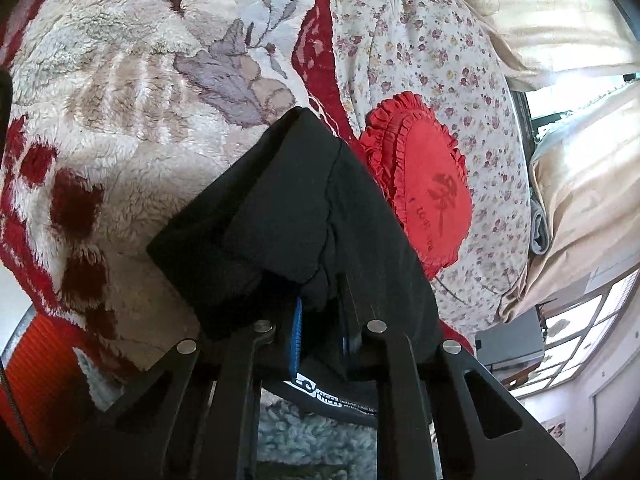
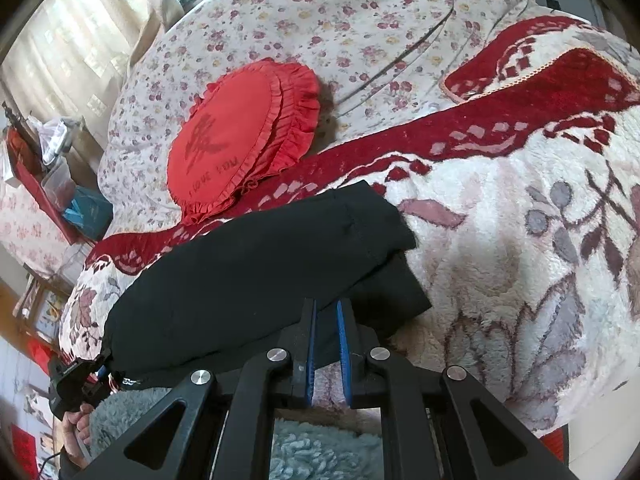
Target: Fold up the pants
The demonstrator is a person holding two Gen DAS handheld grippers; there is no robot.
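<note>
Black pants (image 2: 248, 272) lie folded in a long bundle across a fluffy red and cream blanket (image 2: 500, 240). My right gripper (image 2: 326, 312) is shut on the near edge of the bundle, black cloth pinched between its blue pads. At the lower left of the right wrist view, my left gripper (image 2: 102, 372) grips the bundle's other end, with a person's hand (image 2: 76, 424) on its handle. In the left wrist view the pants (image 1: 280, 208) drape over my left gripper (image 1: 320, 320) and hide its fingertips; cloth fills the narrow gap between the pads.
A red heart-shaped frilled cushion (image 2: 240, 136) lies just beyond the pants on a floral bedsheet (image 2: 320, 20). Cluttered bedside furniture (image 2: 52, 152) stands past the bed's left edge. Pale curtains (image 1: 560, 20) hang at a window. A fluffy blue-grey sleeve (image 2: 320, 448) shows under the gripper.
</note>
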